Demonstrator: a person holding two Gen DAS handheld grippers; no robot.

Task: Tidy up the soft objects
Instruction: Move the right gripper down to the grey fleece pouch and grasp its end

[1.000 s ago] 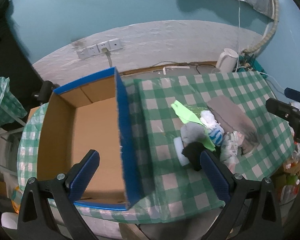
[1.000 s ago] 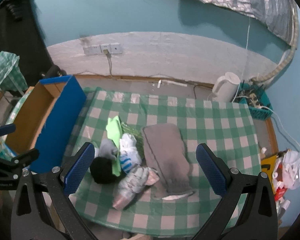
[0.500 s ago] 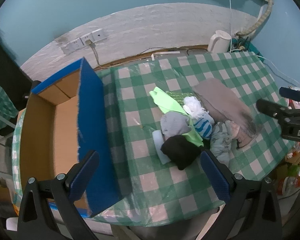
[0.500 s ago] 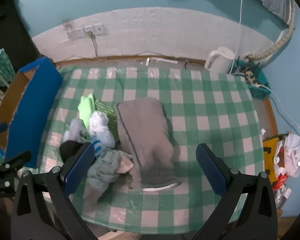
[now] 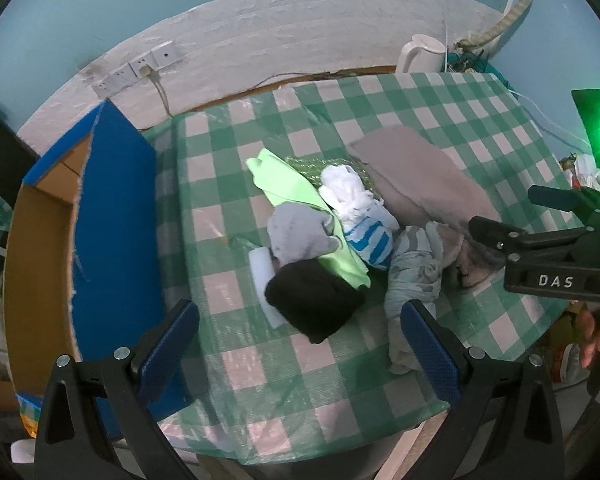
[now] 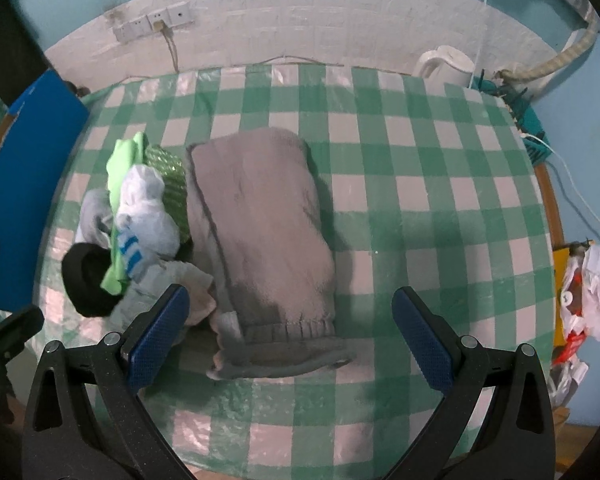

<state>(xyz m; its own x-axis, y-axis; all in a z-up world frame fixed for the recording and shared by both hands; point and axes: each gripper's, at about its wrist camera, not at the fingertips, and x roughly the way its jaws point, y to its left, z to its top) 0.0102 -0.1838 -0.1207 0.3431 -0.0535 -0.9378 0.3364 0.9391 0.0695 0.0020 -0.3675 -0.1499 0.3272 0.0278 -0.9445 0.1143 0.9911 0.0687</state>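
Your tabletop [image 6: 420, 184] wears a green-checked cloth. At its left edge stands the box [image 5: 116, 232], cardboard inside, blue outside, open at the top. Near the middle lies the grey towel [image 6: 260, 216], folded, its hem toward the near edge. Against the towel's left side sits a heap of smaller pieces: the lime cloth [image 5: 288, 188], the black sock [image 5: 316, 300] nearest you, the grey sock [image 5: 300, 232], the white sock with blue stripes [image 5: 364, 220] and a pale crumpled rag [image 5: 416, 272]. A white kettle [image 6: 446, 66] stands at the far right corner. Your left gripper [image 5: 296, 352] hangs spread wide above the black sock, holding nothing. Your right gripper [image 6: 288, 340] is likewise spread, empty, over the towel's hem.
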